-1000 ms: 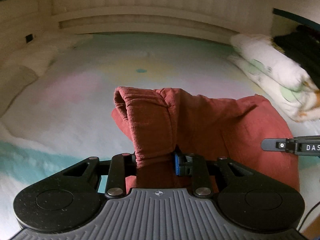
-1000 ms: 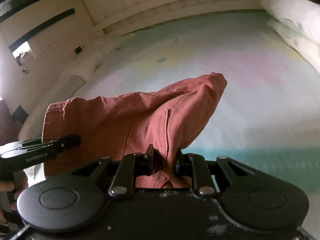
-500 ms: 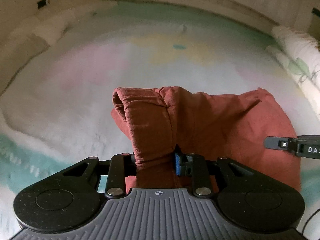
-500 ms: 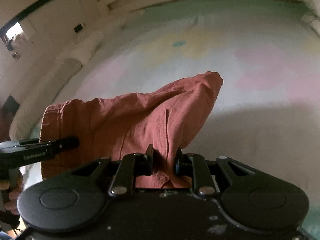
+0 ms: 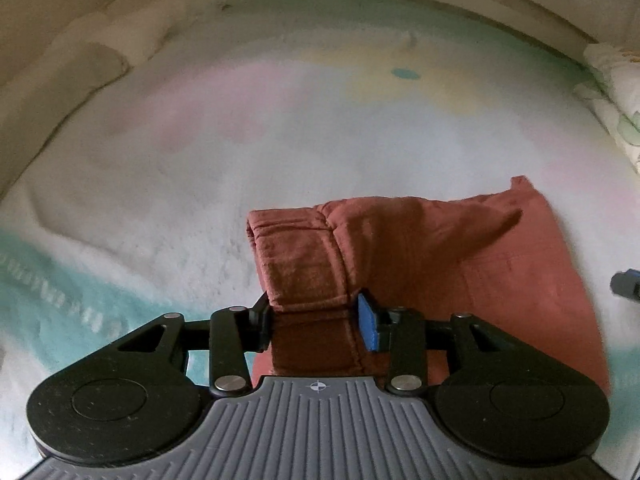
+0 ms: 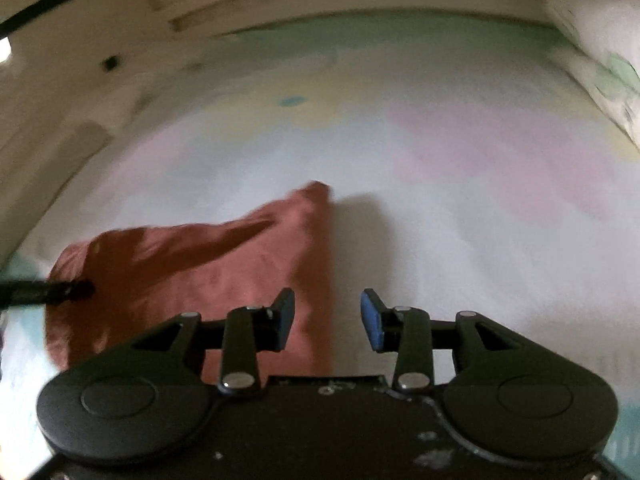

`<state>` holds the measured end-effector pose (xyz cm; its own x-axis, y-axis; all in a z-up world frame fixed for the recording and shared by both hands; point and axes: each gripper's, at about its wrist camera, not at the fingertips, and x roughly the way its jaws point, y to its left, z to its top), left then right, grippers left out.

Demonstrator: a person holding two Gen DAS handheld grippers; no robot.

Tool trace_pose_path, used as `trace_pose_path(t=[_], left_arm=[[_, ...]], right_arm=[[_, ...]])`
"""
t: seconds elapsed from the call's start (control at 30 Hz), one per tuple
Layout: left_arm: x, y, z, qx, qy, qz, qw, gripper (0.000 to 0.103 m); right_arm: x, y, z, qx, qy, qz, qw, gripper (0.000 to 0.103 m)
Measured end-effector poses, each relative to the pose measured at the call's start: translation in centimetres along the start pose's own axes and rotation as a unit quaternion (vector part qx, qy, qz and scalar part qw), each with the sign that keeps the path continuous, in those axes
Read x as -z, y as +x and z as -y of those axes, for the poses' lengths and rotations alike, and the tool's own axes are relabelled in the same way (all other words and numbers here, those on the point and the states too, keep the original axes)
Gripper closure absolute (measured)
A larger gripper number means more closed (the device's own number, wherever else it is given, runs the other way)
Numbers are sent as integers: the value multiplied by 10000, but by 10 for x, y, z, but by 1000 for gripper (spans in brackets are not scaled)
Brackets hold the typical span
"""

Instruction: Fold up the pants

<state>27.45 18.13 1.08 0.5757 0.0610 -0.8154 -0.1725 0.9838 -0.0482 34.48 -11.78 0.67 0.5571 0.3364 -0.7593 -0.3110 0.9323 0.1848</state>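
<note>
1. Left gripper (image 5: pixel 316 320) tilts steeply down over the bed (image 5: pixel 168 184). Jaws are opening, at a middling gap, with the thick hemmed fold of the pants (image 5: pixel 400 248) between them. The cloth fills the gap side to side; whether the pads still press on it I cannot tell.
2. Right gripper (image 6: pixel 328 320) also tilts steeply down. Jaws are opening, at a middling gap. Its left finger (image 6: pixel 284 318) stands over the pants' (image 6: pixel 192 272) right edge; the blue right pad (image 6: pixel 370 320) stands over bare bed (image 6: pixel 460 220). Nothing is pinched.
3. Pants: rust-red, folded, lying on the pastel bed sheet. In the left view, a bunched fold rises at the near left; the rest lies flat towards the right, one corner pointing to the far right.
4. The left gripper's black fingertip shows at the left edge of the right view, over the pants. The right view is blurred.
5. Pale pillows (image 5: pixel 616 92) lie at the far right of the bed.
</note>
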Motion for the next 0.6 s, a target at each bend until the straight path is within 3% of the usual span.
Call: trace_pose_path(t=[0.13,0.2,0.33,0.37,0.43,0.6], left_arm=[[-8,12,-18,63,-52,-91,9999,62],[-8,17,-31,208,-320,-233,9990,62],[-9,27,-56,614,-997,-507,9918,62],[-10,27,-58,643,-1044,-538,9910,62],[-13,27,-60,703,-985,-585,9909,62],[-19,23,-60,771,-197,-740,9941,58]], right_arm=[[7,-4,-23,-405,-409,-68,9983,63],[15,-3,-30,-490,-580,-229,9968,63],[42,22,-30,-260,-1016,-1059,9888,72],[48,23,-26,-270,-1044,-1070,9884,72],[47,19,-24,-335,-1030,-1063,9884,73],[45,21,-22,-336,-1036,-1106,9879,73]])
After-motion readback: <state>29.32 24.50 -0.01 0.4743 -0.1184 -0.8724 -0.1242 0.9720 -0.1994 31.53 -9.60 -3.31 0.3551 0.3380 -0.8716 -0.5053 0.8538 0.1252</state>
